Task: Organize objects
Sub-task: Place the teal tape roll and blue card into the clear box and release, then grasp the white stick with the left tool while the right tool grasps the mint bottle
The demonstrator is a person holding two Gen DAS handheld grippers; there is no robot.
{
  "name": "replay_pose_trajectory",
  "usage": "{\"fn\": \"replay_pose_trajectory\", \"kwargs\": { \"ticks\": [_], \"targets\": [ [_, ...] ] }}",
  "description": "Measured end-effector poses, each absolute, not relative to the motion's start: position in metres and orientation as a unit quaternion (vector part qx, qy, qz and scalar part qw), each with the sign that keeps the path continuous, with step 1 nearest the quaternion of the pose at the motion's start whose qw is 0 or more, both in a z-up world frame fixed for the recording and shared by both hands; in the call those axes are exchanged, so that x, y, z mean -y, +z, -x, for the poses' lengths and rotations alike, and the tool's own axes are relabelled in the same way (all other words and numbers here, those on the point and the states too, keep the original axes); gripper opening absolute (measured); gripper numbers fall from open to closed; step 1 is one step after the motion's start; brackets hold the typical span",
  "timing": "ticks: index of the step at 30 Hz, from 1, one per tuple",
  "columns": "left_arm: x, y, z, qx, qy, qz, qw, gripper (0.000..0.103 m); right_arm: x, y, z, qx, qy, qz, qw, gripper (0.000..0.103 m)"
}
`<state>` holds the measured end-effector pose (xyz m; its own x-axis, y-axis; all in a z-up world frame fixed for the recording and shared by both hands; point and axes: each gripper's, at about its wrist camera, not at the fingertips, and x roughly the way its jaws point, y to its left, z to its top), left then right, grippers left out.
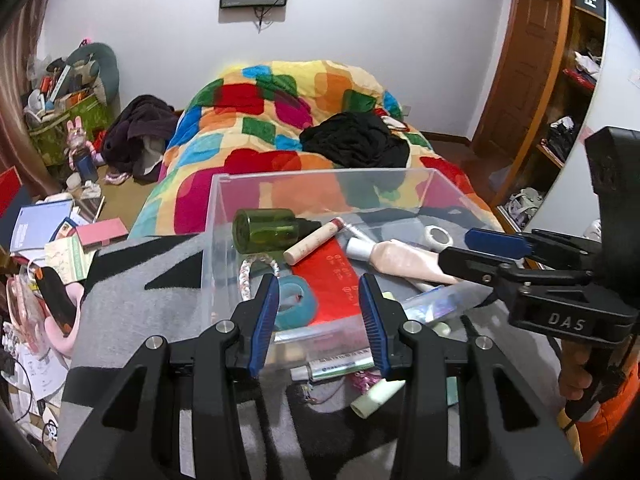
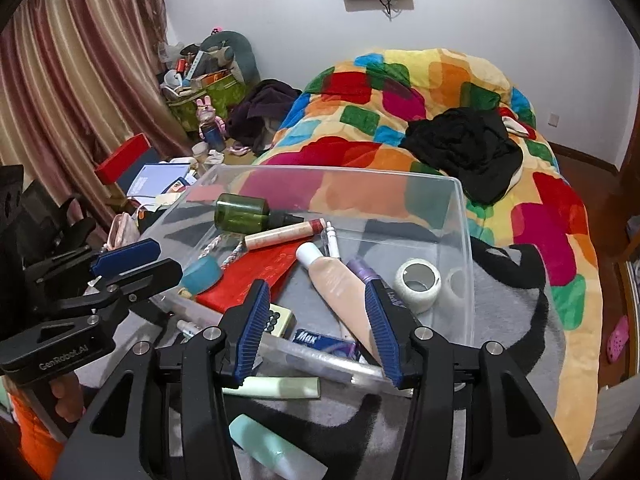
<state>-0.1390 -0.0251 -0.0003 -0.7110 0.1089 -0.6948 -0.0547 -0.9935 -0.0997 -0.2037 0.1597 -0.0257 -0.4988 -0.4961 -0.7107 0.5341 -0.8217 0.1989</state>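
Observation:
A clear plastic box (image 1: 320, 174) (image 2: 340, 170) stands on a grey and black blanket. It holds a green bottle (image 1: 264, 230) (image 2: 244, 212), a red card (image 1: 332, 280), a teal tape ring (image 1: 296, 304), a white tape roll (image 2: 418, 282) and a peach tube (image 1: 404, 260) (image 2: 340, 284). My left gripper (image 1: 319, 280) (image 2: 168, 257) hovers open over the box's near wall. My right gripper (image 2: 315, 284) (image 1: 460, 248) is open above the peach tube, and its pads do not press on it. A pale green tube (image 1: 378, 398) (image 2: 280, 388) lies outside the box.
Beyond the box is a bed under a colourful patchwork quilt (image 1: 280, 120) with black clothing (image 1: 356, 140) on it. Books, boxes and bags crowd the floor at left (image 1: 52, 236). Wooden shelves (image 1: 568, 80) stand at right. A mint tube (image 2: 276, 452) and a silver tube (image 1: 340, 366) lie on the blanket.

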Motion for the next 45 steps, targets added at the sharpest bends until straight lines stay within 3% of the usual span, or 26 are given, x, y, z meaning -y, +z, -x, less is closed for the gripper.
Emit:
{"fn": "replay_pose_trajectory", "kwargs": {
  "ticks": [12, 27, 29, 30, 31, 35, 40, 45],
  "targets": [
    [0.003, 0.000, 0.102, 0.004, 0.924, 0.376, 0.075, 0.041, -0.175, -0.010, 0.159, -0.054, -0.868, -0.368, 0.328, 0.046],
    [-0.017, -0.062, 0.112, 0.004, 0.882, 0.459, 0.105, 0.041, -0.168, -0.071, 0.134, -0.098, -0.824, -0.430, 0.356, 0.046],
    [-0.018, -0.064, 0.112, 0.009, 0.881, 0.461, 0.106, 0.039, -0.167, -0.077, 0.135, -0.093, -0.815, -0.440, 0.366, 0.046],
    [-0.018, -0.064, 0.110, 0.010, 0.881, 0.461, 0.107, 0.032, -0.167, -0.080, 0.135, -0.093, -0.812, -0.443, 0.368, 0.046],
    [-0.018, -0.064, 0.109, 0.011, 0.880, 0.461, 0.111, 0.031, -0.168, -0.081, 0.135, -0.092, -0.811, -0.446, 0.368, 0.044],
    [-0.022, -0.061, 0.096, 0.012, 0.880, 0.457, 0.128, 0.024, -0.175, -0.083, 0.133, -0.084, -0.815, -0.446, 0.359, 0.023],
    [-0.032, -0.061, 0.082, 0.002, 0.875, 0.460, 0.152, 0.017, -0.195, -0.083, 0.129, -0.058, -0.815, -0.454, 0.356, 0.023],
    [-0.044, -0.062, 0.084, -0.014, 0.871, 0.464, 0.161, 0.017, -0.210, -0.083, 0.123, -0.054, -0.819, -0.457, 0.343, 0.023]
  ]
}}
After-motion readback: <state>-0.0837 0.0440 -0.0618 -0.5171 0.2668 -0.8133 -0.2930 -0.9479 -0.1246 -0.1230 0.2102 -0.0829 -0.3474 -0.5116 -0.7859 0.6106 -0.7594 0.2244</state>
